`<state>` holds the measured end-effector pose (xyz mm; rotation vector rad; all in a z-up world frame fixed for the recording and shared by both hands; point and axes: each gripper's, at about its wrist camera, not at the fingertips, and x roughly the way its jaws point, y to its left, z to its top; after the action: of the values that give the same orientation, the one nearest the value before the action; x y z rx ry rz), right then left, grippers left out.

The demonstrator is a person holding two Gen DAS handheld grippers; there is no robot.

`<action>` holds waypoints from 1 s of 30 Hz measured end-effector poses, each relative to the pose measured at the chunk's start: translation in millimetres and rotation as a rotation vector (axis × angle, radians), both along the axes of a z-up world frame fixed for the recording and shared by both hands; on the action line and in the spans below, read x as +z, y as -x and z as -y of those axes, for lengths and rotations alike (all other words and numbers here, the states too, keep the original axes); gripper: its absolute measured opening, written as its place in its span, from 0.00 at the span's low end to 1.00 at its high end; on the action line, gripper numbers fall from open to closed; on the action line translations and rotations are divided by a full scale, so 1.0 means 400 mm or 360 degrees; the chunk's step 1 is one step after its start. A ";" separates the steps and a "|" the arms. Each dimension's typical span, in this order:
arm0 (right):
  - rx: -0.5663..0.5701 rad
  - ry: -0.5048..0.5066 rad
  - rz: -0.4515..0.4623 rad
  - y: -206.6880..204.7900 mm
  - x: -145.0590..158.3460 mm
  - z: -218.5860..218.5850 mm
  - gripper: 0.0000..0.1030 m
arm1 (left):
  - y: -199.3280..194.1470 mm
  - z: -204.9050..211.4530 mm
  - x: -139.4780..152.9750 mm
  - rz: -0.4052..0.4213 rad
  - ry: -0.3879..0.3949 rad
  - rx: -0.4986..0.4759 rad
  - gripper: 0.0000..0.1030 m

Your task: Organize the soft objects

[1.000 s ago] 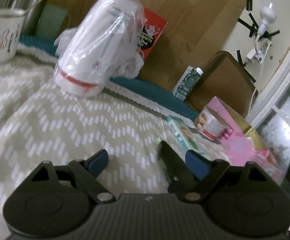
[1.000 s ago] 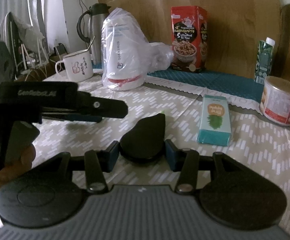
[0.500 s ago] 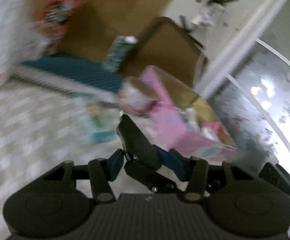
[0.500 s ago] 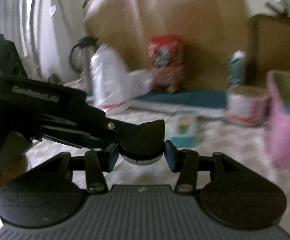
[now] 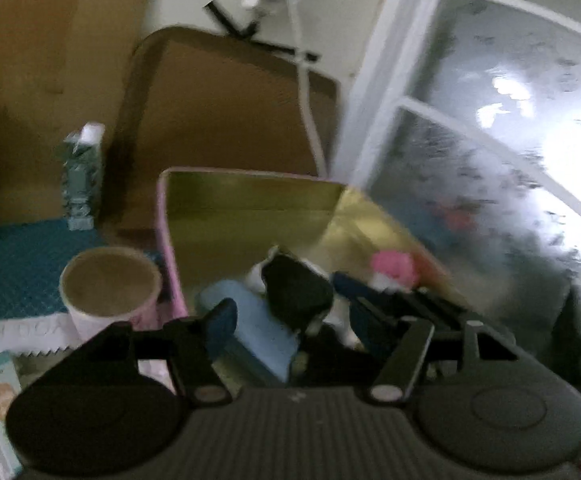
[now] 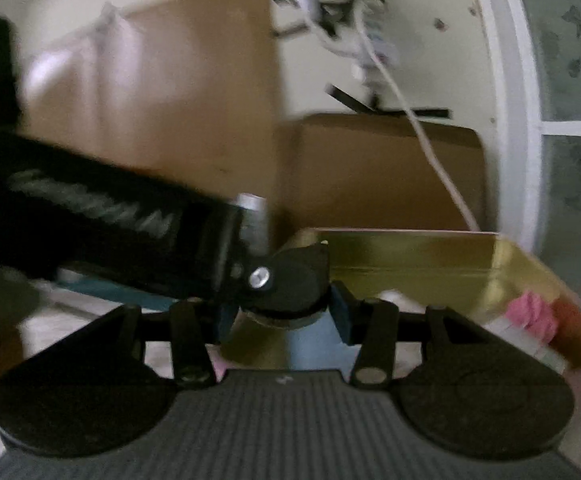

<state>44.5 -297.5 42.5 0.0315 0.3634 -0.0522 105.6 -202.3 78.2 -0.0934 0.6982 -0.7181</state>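
Right wrist view: right tool (image 6: 280, 312) clamps the black soft piece (image 6: 290, 280) just above the pink box (image 6: 410, 248). Left tool (image 5: 290, 316) has just been opening, pads apparently clear of the piece. Delivery step; next, lower and release inside.

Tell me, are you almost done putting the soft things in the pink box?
Partly. A blue cloth and a pink fluffy thing already lie in the pink box. The right tongs grip a black pad above the box, and the left tongs have just been opening around it. Still left: letting it drop in.
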 end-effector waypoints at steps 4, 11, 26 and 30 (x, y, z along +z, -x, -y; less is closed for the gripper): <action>-0.0090 -0.0103 -0.0017 -0.013 -0.026 0.038 0.51 | 0.034 -0.063 0.000 0.0005 0.0100 -0.0026 0.62; -0.0081 -0.0094 0.0190 0.119 -0.044 -0.035 0.51 | 0.131 -0.239 -0.033 0.0000 0.0237 0.0010 0.66; 0.0423 -0.0135 0.0015 0.054 -0.063 -0.295 0.51 | 0.162 -0.638 -0.194 -0.0021 -0.0032 0.0790 0.68; 0.0411 -0.0131 -0.0125 0.033 -0.091 -0.316 0.51 | 0.158 -0.630 -0.201 0.0015 -0.0004 0.0722 0.71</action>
<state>31.1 -171.1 6.3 0.0640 0.4452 0.2177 42.3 49.8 -2.2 -0.2378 0.6389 -0.2823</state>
